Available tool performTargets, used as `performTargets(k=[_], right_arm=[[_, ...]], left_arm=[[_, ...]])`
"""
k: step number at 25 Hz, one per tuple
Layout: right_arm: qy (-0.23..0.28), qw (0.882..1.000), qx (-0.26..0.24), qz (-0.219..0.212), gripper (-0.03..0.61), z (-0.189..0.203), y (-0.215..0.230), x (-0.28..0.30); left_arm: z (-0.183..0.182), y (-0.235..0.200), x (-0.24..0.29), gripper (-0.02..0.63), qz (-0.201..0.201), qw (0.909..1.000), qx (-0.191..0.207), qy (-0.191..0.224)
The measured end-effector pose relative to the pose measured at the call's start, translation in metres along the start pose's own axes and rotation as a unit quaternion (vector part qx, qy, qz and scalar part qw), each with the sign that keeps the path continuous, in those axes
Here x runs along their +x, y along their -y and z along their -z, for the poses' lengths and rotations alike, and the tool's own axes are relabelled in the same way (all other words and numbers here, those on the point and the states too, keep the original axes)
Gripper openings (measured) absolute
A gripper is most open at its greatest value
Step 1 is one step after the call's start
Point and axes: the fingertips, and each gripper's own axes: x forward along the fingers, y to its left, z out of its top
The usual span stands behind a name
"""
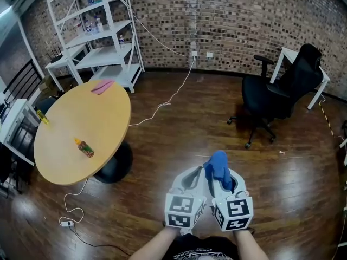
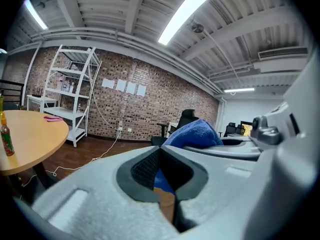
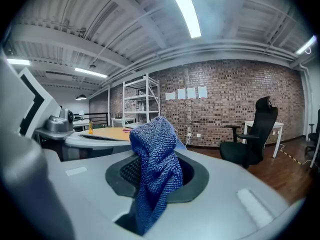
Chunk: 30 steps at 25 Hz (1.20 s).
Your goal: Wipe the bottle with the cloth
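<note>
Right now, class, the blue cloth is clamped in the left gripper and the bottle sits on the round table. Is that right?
No. The blue cloth is clamped in the right gripper, not the left: the right gripper view shows it pinched between those jaws, while the left gripper is shut on nothing. The bottle does sit on the round table.

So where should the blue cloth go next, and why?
Probably carry both grippers left toward the table. The cloth is clamped in the right gripper, the left gripper is shut and empty, and the bottle sits on the table, well out of reach.
</note>
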Motion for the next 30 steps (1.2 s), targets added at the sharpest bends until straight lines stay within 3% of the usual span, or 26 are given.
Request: performTargets(k=[12,22,30], right_arm=[[-0.004,1.000,0.004,-0.020,0.083,-0.005,-0.008,0.066],[0.016,0.999,0.013,-0.027,0.083,-0.032,0.054,0.154],[0.014,0.998,0.006,-0.065,0.083,-0.052,0.098,0.230]], left_arm=[[-0.011,-0.057,0.031,0.003,-0.020,0.9998,0.005,-0.003],[-0.043,-0.091,0.128,0.003,-0.033,0.9992,0.021,0.001],[-0.065,-0.122,0.207,0.003,-0.069,0.9976,0.009,0.000]])
